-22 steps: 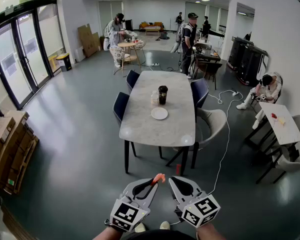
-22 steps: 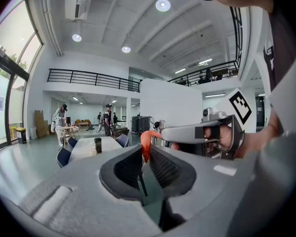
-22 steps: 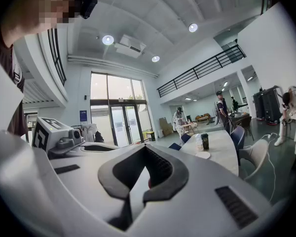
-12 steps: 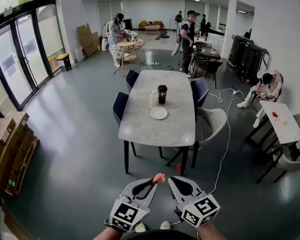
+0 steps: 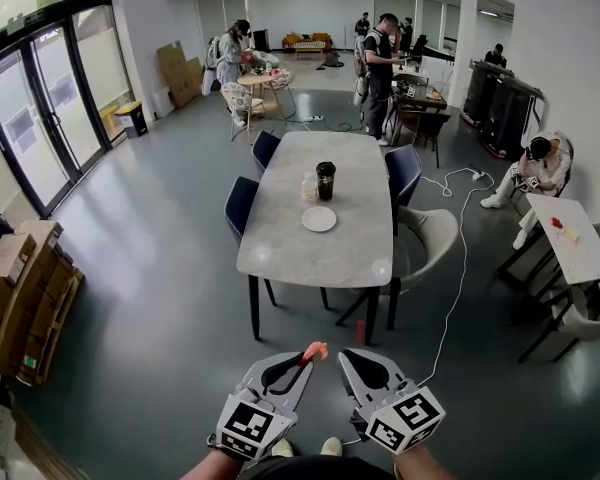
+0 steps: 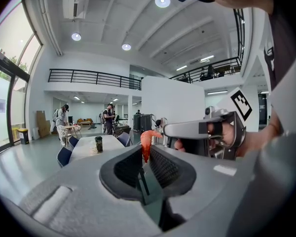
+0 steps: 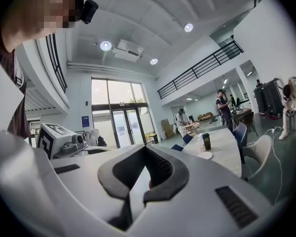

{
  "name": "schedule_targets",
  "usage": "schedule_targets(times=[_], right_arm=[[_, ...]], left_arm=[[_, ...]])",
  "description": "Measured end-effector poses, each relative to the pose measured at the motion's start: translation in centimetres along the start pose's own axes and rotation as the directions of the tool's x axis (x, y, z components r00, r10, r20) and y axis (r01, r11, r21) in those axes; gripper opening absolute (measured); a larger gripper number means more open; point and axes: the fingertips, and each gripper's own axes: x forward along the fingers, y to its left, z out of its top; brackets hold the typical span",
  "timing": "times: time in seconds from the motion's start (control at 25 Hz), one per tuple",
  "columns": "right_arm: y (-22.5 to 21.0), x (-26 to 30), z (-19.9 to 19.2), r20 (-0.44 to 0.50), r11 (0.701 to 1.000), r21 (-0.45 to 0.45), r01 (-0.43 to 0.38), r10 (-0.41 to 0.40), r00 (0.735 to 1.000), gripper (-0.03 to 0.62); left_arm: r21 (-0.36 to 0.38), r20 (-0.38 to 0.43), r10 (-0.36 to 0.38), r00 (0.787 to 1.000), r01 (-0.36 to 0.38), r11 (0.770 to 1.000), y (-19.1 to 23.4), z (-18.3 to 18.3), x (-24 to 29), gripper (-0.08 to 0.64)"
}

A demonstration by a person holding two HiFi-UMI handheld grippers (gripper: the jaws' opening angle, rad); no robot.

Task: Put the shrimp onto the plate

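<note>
The left tool (image 5: 307, 361) is clamped on one shrimp (image 5: 316, 349); the right tool (image 5: 346, 359) is closed and empty. One plate (image 5: 319, 219) lies on the worktop (image 5: 310, 258).

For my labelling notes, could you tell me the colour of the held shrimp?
The shrimp is orange-red, clearest in the left gripper view.

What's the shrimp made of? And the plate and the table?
The shrimp looks like a plastic or rubber toy: evenly bright orange, smooth. The plate may be ceramic or plastic: plain white, too far to tell. The table top looks like stone or stone-print laminate: pale, mottled, faintly shiny.
</note>
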Motion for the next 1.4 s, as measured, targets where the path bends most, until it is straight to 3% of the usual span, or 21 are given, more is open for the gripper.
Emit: schedule_targets(times=[0.4, 0.64, 0.96, 1.4], right_arm=[[-1.9, -1.7, 0.2, 0.005, 1.0, 0.024, -0.019, 0.019, 1.0, 0.002], [-3.0, -0.3, 0.1, 0.021, 0.998, 0.045, -0.046, 0.045, 0.999, 0.002], [-5.1, 5.9, 0.3, 0.006, 0.999, 0.037, -0.034, 0.034, 0.999, 0.002], [-8.3, 17.1, 0.8, -0.012, 0.997, 0.036, 0.065, -0.065, 0.998, 0.002]], left_arm=[[-0.019, -0.007, 0.04, 0.999, -0.04, 0.999, -1.4, 0.4, 1.5, 0.038], [-0.009, -0.02, 0.052, 0.998, -0.052, 0.999, 0.2, -0.1, 3.0, 0.038], [-0.009, -0.012, 0.03, 0.999, -0.031, 0.999, 6.5, -0.7, 6.2, 0.038], [0.008, 0.006, -0.06, 0.998, 0.06, 0.998, 17.3, -1.0, 10.7, 0.038]])
